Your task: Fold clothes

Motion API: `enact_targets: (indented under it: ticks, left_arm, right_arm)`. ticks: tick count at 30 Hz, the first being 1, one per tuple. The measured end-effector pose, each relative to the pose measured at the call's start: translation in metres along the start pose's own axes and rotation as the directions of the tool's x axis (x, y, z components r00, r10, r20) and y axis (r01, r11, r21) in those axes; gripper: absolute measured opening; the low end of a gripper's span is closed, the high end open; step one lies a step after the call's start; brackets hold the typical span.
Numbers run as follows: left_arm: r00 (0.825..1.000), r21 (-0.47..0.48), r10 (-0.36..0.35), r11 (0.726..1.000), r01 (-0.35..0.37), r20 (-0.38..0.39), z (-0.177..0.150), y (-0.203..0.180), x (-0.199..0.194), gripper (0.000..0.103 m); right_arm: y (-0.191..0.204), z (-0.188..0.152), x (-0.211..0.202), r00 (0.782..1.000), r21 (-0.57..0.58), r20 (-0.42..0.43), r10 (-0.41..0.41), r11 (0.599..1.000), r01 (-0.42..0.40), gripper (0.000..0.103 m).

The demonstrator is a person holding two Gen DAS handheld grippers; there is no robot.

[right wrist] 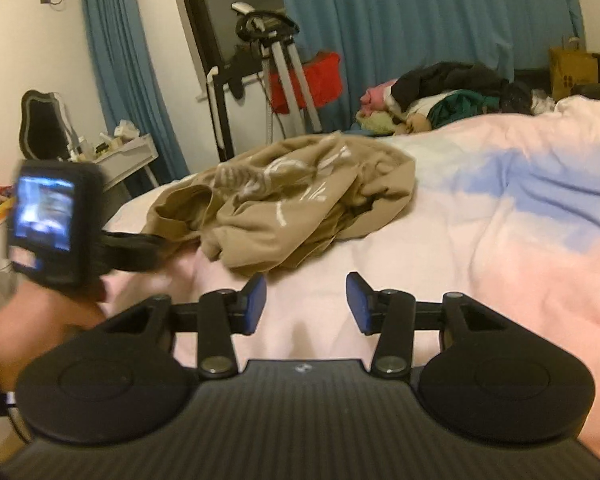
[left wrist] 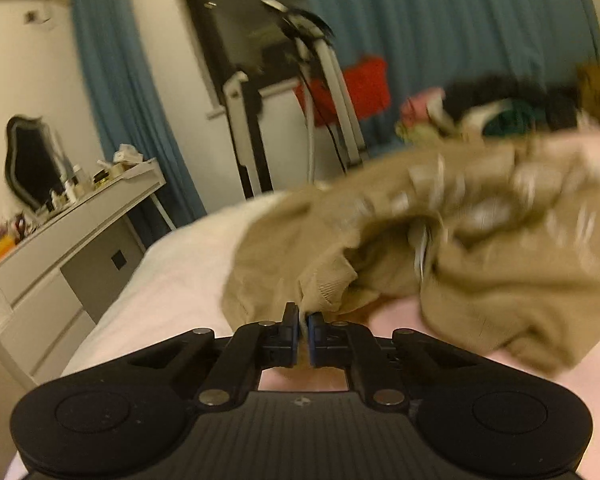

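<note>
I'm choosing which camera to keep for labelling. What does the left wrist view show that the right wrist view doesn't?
Only the left wrist view shows the left claw shut on a fold of the tan garment.

Only the right wrist view shows the right claw open and holding nothing, above the pink bedding, with the left device's screen at its side.

Both show the crumpled garment, blue curtains, the white dresser and the clothes pile.
</note>
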State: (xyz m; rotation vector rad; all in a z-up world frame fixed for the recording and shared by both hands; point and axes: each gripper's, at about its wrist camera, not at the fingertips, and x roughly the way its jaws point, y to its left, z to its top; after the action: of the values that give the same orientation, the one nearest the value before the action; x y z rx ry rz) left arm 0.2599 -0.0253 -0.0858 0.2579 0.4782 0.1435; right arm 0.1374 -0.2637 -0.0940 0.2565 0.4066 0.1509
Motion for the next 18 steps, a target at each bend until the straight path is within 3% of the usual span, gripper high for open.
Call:
enact_targets:
  ticks: [4,8,12,18]
  left_arm:
    - [0.996,-0.099,-0.052,0.993,0.059,0.072,0.013,0.024,-0.06,0.004]
    - [0.985,-0.13,-0.115,0.983,0.132,0.129,0.016,0.042,-0.13,0.004]
    - [0.963,-0.112,-0.175,0.973,0.2,0.205,0.005,0.052,-0.208,0.004]
    - [0.922,-0.15,-0.238,0.944,0.293,0.307,-0.027,0.064,-0.292,0.004]
  right_arm:
    - [-0.013,-0.004,-0.004,0.998,0.044,0.047,-0.041,0.998,0.039,0.048]
    - [-0.004,-0.003,-0.018,0.996,0.015,0.08,-0.044,0.999,0.043,0.048]
    - [0.014,-0.001,-0.042,0.991,-0.072,0.132,-0.035,0.996,0.044,0.048]
    - [0.035,0.0,-0.087,0.987,-0.142,0.159,-0.021,0.989,0.044,0.048]
